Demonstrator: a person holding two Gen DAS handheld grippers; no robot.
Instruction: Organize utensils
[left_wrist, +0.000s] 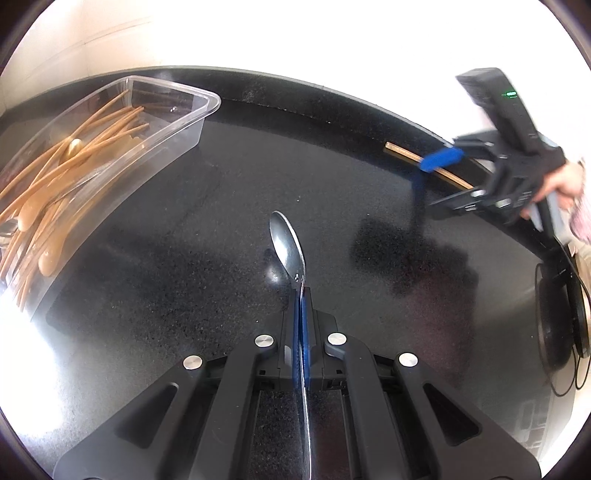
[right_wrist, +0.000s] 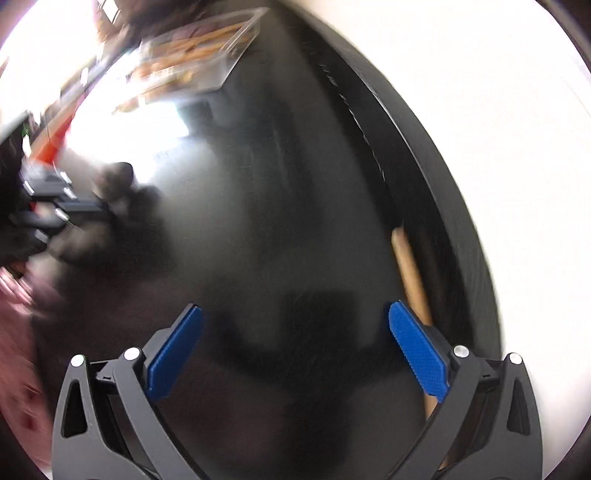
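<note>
A metal spoon (left_wrist: 287, 246) sticks out ahead of the left claw (left_wrist: 300, 295), its handle clenched between the blue pads, bowl forward above the black desk (left_wrist: 221, 229). Far left on the desk stands a clear plastic bin (left_wrist: 177, 122) filled with wooden utensils (left_wrist: 74, 158). Near the desk's far right edge lies a wooden stick (left_wrist: 402, 154). The right claw (right_wrist: 295, 354) hangs over it with jaws spread wide, grasping nothing; its right pad (right_wrist: 417, 354) overlaps the stick in view, contact unclear through blur.
</note>
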